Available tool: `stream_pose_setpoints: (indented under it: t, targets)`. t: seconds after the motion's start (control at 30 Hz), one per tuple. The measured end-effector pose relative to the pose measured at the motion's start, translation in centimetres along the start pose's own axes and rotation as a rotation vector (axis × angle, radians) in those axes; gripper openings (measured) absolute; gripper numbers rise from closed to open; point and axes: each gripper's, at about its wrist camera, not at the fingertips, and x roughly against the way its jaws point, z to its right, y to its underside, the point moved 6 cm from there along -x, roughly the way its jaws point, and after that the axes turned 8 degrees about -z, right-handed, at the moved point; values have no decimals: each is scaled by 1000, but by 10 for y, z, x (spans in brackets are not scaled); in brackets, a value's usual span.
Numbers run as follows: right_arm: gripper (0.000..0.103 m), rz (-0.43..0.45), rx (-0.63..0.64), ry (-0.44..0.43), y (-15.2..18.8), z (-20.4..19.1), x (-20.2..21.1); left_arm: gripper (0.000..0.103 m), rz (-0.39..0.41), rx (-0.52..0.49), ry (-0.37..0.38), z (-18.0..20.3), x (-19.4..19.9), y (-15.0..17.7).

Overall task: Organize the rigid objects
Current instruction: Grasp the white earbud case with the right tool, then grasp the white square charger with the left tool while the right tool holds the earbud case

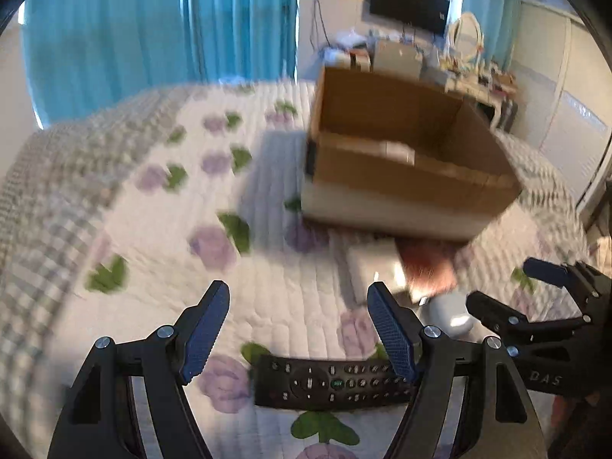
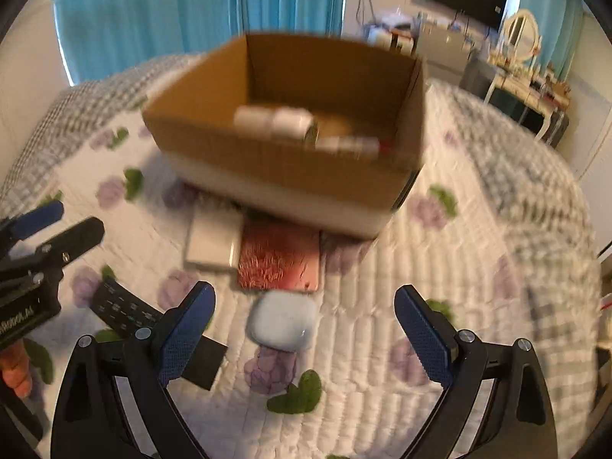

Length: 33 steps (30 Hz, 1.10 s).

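Observation:
An open cardboard box [image 2: 267, 160] stands on the flowered bed quilt; it also shows in the left wrist view [image 1: 401, 176]. White objects [image 2: 275, 122] lie inside it. In front of the box lie a white flat box [image 2: 212, 241], a reddish-pink flat case [image 2: 279, 260], a pale blue earbud case [image 2: 283, 323] and a black remote [image 1: 329, 382]. My left gripper [image 1: 302, 336] is open, just above and behind the remote. My right gripper [image 2: 306, 329] is open, with the earbud case between its fingers, nearer the left one.
Blue curtains [image 1: 153, 26] hang behind the bed. A cluttered dresser [image 2: 528, 80] and a wall TV [image 1: 409, 4] stand at the back right. The quilt [image 2: 440, 260] stretches bare to the right of the box.

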Motion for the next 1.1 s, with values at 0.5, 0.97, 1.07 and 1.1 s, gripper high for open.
stream_pose_setpoints:
  t: [0.5,0.97,1.07,1.1]
  targets:
    - [52,-124,-26,-43,22,-8,-54,77,-109,-13,-50,5,-33,21]
    - [52,24,-132,4,-13,39,-12,77,-97,-60,40,62,-46,-5]
    - [52,33,-136,-6,-27,43,-22,77,-124,-46,62,69,-60,-11]
    - [52,31,-135,-2,-27,43,-25,77,-132,-42,70,70,-64,-12]
